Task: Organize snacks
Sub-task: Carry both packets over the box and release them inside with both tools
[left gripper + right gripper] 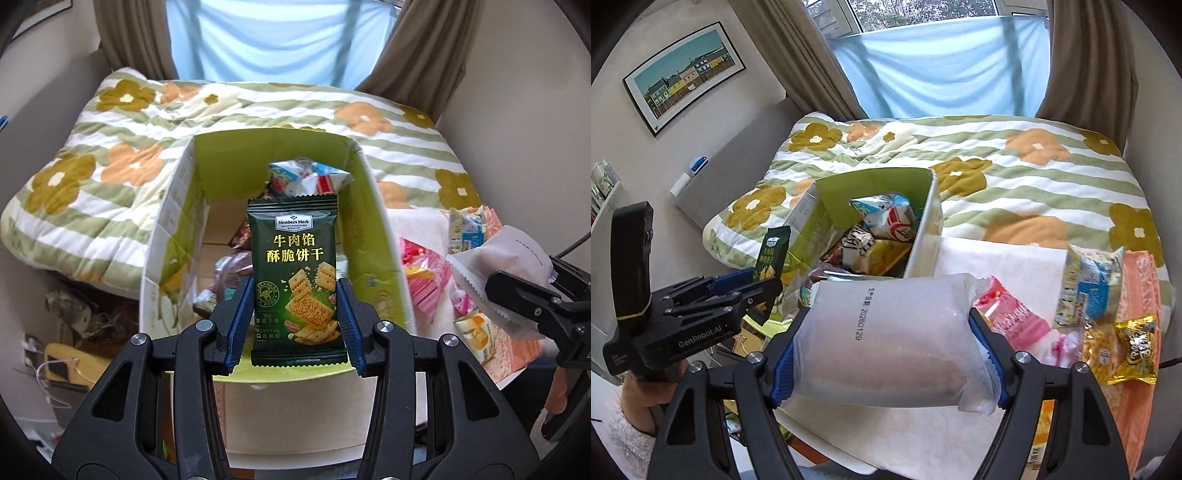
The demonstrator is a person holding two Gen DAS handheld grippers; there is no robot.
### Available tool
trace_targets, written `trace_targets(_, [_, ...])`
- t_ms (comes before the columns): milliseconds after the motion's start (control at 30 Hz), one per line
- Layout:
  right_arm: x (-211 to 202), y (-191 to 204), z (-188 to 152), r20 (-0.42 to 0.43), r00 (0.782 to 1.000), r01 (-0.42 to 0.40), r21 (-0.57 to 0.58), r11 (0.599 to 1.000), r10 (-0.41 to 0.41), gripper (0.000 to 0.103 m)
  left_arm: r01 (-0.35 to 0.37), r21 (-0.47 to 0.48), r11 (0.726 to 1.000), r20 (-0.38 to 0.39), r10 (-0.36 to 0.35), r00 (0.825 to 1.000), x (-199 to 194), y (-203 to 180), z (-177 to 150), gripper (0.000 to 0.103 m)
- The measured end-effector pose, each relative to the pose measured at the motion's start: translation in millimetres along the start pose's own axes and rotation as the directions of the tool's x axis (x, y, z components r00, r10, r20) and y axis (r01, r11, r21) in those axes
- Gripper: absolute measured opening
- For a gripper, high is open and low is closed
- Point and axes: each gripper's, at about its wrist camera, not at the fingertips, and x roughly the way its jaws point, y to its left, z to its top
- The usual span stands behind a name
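Observation:
My left gripper (295, 295) is shut on a dark green cracker packet (295, 280) and holds it upright over the near end of an open green-lined cardboard box (380, 229). The box (923, 225) holds several snack packets (886, 218). The left gripper (746, 284) and the green packet (772, 266) also show in the right wrist view, left of the box. My right gripper (890, 332) is shut on a frosted white packet (890, 336), held just right of the box's near corner. The white packet (517, 258) shows at the right edge of the left wrist view.
The box sits on a bed with a floral striped quilt (1034, 173). Loose snacks lie right of it on a white sheet (997, 258): a pink packet (1015, 317), a blue-white packet (1089, 284), a gold packet (1123, 350). Clutter lies on the floor (74, 332) to the left.

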Motion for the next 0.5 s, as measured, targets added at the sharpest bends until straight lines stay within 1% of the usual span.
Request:
trace_targets(100, [22.3, 22.2, 11.3, -0.009, 1.0, -0.004, 0.014, 1.0, 0.004, 0.076, 0.001, -0.008, 1.0, -0.038, -0.001, 0.999, 15.9, 31.5, 4.9, 0.041])
trace_targets(167, [36.8, 33.4, 15.8, -0.022, 1.0, -0.003, 0.031, 1.0, 0.004, 0.076, 0.008, -0.003, 1.0, -0.067, -0.009, 0.998, 27.8, 45.5, 5.1, 0.041])
trace_targets(267, [54.4, 44.6, 19.0, -0.042, 0.999, 0.001, 0.061, 0.998, 0.002, 0.076, 0.018, 0.021, 1.0, -0.114, -0.016, 0.993, 45.7, 56.4, 4.0, 0.041])
trace_targets(400, [71.5, 51.0, 22.0, -0.063, 0.998, 0.004, 0.091, 0.996, 0.001, 0.076, 0.038, 0.028, 0.999, -0.165, -0.033, 0.986, 64.1, 62.0, 4.0, 0.042])
trace_targets(467, [76.9, 52.5, 24.8, -0.07, 0.998, 0.007, 0.096, 0.995, -0.001, 0.076, 0.022, 0.041, 0.999, -0.177, -0.014, 0.984, 69.4, 60.9, 1.3, 0.056])
trace_targets(500, [78.4, 52.4, 26.0, -0.073, 0.997, 0.01, 0.094, 0.996, -0.003, 0.076, 0.016, 0.042, 0.999, -0.173, -0.009, 0.985, 70.2, 61.2, -0.4, 0.083])
